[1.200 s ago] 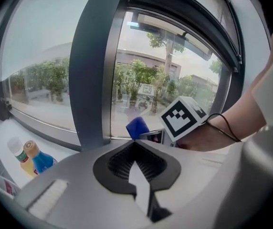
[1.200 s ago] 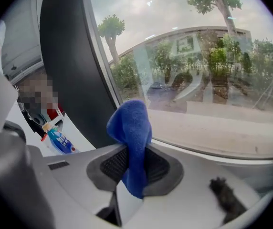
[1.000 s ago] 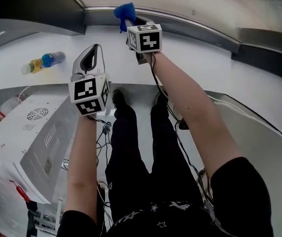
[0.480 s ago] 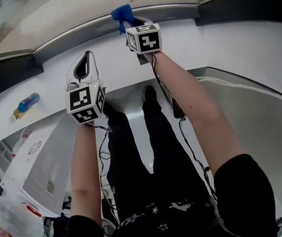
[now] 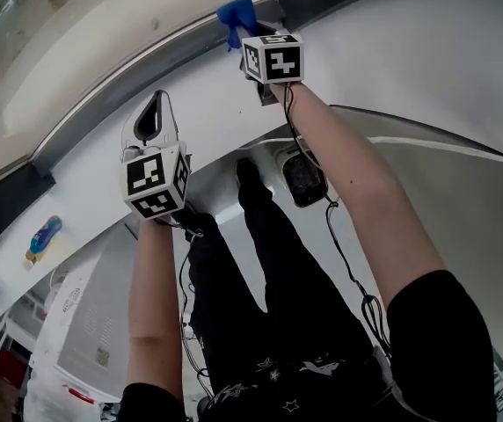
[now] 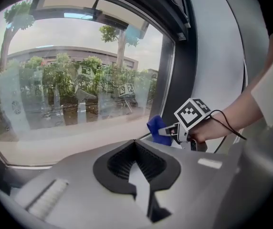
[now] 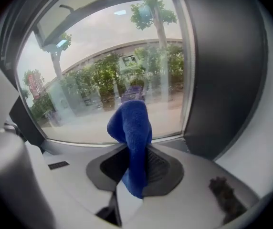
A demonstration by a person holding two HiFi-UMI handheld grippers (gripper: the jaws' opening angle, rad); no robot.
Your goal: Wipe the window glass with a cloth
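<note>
Where the cloth is: the blue terry cloth (image 7: 131,142) is nipped in the right hand-held gripper (image 7: 134,168). Its free end stands up past the jaw tips, and a short tail hangs below them.
Cloth against glass: the cloth's bunched end (image 5: 236,14) sits at the lower right corner of the clear window glass (image 7: 103,85), just beside the dark window frame (image 7: 222,80). Whether it touches the pane cannot be confirmed.
Right hand-held gripper: raised highest in the head view (image 5: 244,32), with the jaws pinching the cloth. From the left gripper view (image 6: 172,131) it shows with its marker cube and the cloth (image 6: 156,126) leading.
Left hand-held gripper: jaw tips pressed together with nothing between them (image 6: 135,163). It is held lower and to the left (image 5: 162,99), well apart from the cloth, and points at the glass (image 6: 74,80).
Arms: both bare forearms are extended toward the window.
Surroundings: a small blue and yellow bottle (image 5: 42,238) lies on the white sill (image 5: 102,183) to the left. Trees and a low building show through the pane.
</note>
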